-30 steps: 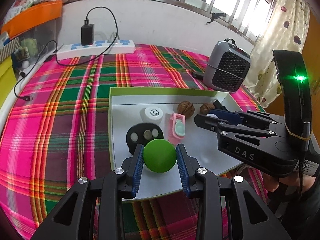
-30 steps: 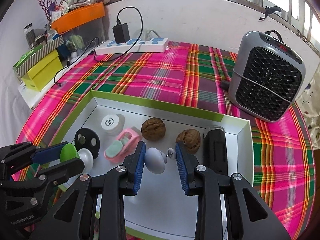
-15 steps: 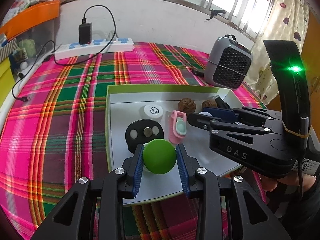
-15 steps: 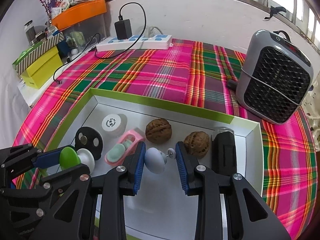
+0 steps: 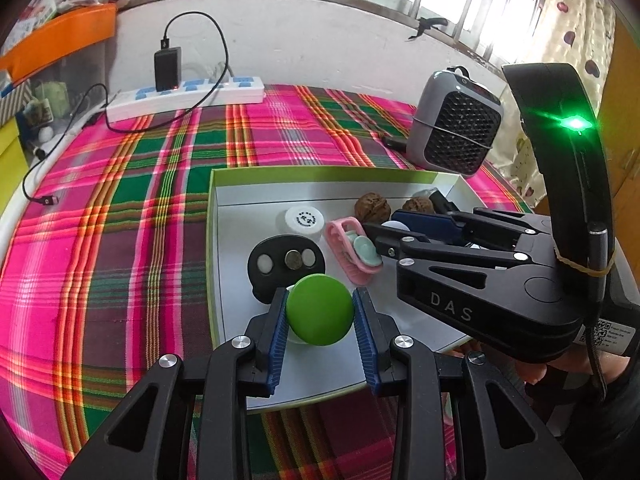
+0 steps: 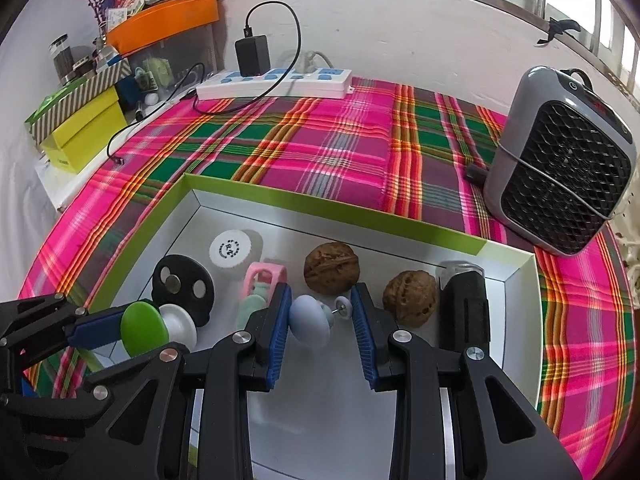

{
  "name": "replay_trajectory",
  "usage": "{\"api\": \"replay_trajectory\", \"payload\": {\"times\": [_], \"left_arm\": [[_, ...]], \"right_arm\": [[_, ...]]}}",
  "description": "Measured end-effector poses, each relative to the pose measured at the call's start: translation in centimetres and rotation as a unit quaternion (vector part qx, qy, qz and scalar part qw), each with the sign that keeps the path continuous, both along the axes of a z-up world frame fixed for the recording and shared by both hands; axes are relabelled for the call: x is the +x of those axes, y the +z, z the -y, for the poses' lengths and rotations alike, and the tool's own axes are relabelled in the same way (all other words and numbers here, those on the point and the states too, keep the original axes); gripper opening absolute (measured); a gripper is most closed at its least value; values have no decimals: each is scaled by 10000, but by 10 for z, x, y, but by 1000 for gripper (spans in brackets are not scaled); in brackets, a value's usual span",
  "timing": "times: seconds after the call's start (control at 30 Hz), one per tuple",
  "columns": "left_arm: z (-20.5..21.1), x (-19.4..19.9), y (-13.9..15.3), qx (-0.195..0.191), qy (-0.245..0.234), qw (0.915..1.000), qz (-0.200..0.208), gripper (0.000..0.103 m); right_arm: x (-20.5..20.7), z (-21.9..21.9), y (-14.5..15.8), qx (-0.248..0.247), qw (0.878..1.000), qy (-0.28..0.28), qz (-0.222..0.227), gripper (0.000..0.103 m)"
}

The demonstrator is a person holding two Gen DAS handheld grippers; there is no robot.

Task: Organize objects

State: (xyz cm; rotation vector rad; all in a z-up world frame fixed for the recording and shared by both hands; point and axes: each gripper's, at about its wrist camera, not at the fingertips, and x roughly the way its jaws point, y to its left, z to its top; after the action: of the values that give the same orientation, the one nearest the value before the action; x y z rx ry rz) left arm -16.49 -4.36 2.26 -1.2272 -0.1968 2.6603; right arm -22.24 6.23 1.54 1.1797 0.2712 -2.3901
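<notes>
Right now the left gripper (image 5: 320, 316) pinches a green knob (image 5: 320, 309) above the near edge of the green-rimmed tray (image 5: 320, 174), while the right gripper (image 6: 320, 316) clamps a pale blue knob (image 6: 310, 320) by cap and screw tip, just before two walnuts (image 6: 330, 267).

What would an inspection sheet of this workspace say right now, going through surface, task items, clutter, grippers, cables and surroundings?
Surface: plaid tablecloth under a green-rimmed tray.
Job's things: green knob, blue knob; in the tray two walnuts, white cap, pink clip, black disc, black holder.
Clutter: grey heater, yellow box.
Grippers: left gripper shut on the green knob; right gripper around the blue knob.
Cables: power strip with black charger, loose lead.
Surroundings: white wall, barred window.
</notes>
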Motion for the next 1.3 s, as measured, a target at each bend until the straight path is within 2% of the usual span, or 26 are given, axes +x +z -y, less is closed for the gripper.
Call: {"api": "replay_trajectory", "payload": {"times": [0.47, 1.0, 1.3], "left_arm": [[-3, 2, 0, -206, -1, 9998, -63, 30], [-4, 2, -1, -259, 2, 9996, -80, 30], [0, 3, -2, -448, 23, 9988, -186, 31]], "right_arm": [[-1, 5, -3, 5, 10000, 22, -56, 33], [0, 5, -7, -34, 10000, 48, -47, 33], [4, 4, -4, -35, 9999, 39, -114, 33]]}}
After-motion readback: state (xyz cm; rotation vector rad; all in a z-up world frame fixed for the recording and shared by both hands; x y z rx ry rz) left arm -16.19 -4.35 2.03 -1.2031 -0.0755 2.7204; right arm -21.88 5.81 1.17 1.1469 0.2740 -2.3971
